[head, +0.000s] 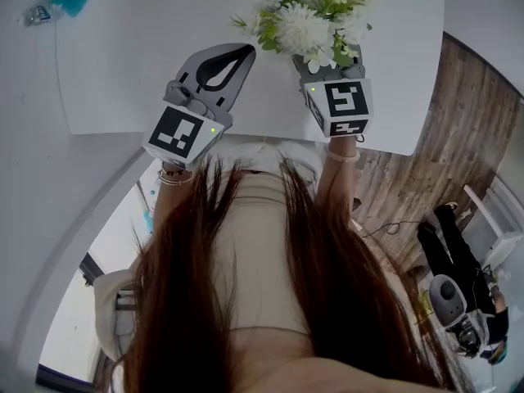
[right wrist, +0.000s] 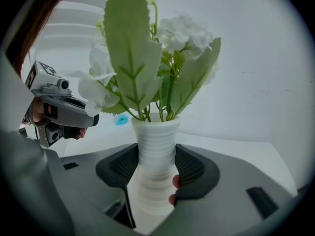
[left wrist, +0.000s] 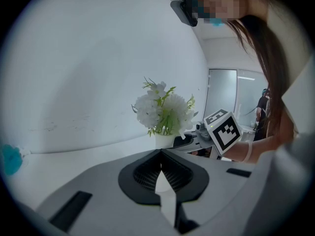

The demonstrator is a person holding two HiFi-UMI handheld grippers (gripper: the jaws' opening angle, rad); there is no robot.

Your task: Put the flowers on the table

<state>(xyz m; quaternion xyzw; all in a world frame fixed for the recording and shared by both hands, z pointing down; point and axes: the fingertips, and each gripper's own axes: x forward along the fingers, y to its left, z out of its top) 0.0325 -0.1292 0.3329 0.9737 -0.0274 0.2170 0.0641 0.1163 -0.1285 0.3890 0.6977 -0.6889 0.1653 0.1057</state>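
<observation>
Right gripper [right wrist: 156, 173] pinched the flowers' [head: 304, 11] vase [right wrist: 156, 136], table [head: 123, 72] beneath it — carrying step, seemingly; next, lower upright, release. Left gripper [left wrist: 161, 168] alongside — pressed together, empty.

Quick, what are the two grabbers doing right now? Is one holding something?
Left gripper: closed, holding nothing.
Right gripper: closed on the white vase of flowers.

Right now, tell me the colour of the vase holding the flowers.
White, with fine horizontal ribbing; the vase shows best in the right gripper view.
</observation>
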